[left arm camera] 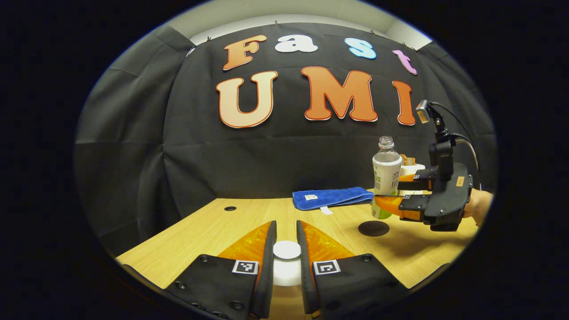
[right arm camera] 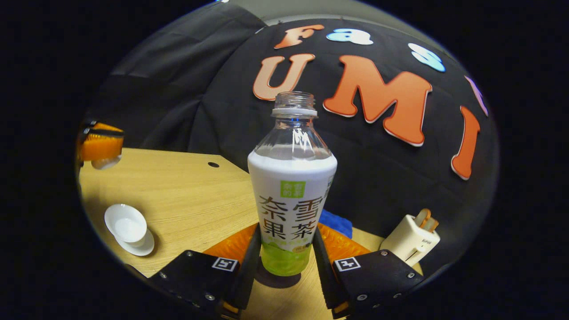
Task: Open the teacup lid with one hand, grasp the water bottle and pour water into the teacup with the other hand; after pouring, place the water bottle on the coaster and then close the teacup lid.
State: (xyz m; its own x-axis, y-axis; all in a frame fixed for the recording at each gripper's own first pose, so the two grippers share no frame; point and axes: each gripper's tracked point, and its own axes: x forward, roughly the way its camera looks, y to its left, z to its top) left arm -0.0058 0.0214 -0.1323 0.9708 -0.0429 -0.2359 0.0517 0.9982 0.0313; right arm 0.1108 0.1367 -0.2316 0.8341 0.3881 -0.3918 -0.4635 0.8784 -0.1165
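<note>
Water bottle (right arm camera: 291, 186): 1, uncapped, upright, clamped low on its body between both fingers of right gripper (right arm camera: 286, 260). Bottle base just above the dark round coaster (left arm camera: 373, 228); whether touching it, cannot tell. In left gripper view the same bottle (left arm camera: 386, 175) stands at right, right gripper (left arm camera: 391, 195) reaching in level from the right edge, a hand (left arm camera: 478, 206) partly visible behind its body.

Teacup lid (left arm camera: 286, 250): 1, white, round, gripped by the knob between both fingers of left gripper (left arm camera: 286, 249), held off the bench (left arm camera: 200, 235). From right gripper view, left gripper (right arm camera: 101, 144) seen at far left, raised above the bench (right arm camera: 186, 191), lid (right arm camera: 106, 162) hanging beneath it.

Teacup (right arm camera: 126, 225): 1, white, uncovered, seated on 1 white saucer (right arm camera: 141, 246), on the bench at lower left of right gripper view, well apart from the bottle.

Also on the bench: 1 blue cloth (left arm camera: 331, 198), folded, behind the coaster; 1 cream-coloured boxy object (right arm camera: 411, 240) with something orange-brown poking from its top, to the right of the bottle. 1 small dark hole (left arm camera: 230, 208) in the bench top near the back edge.
</note>
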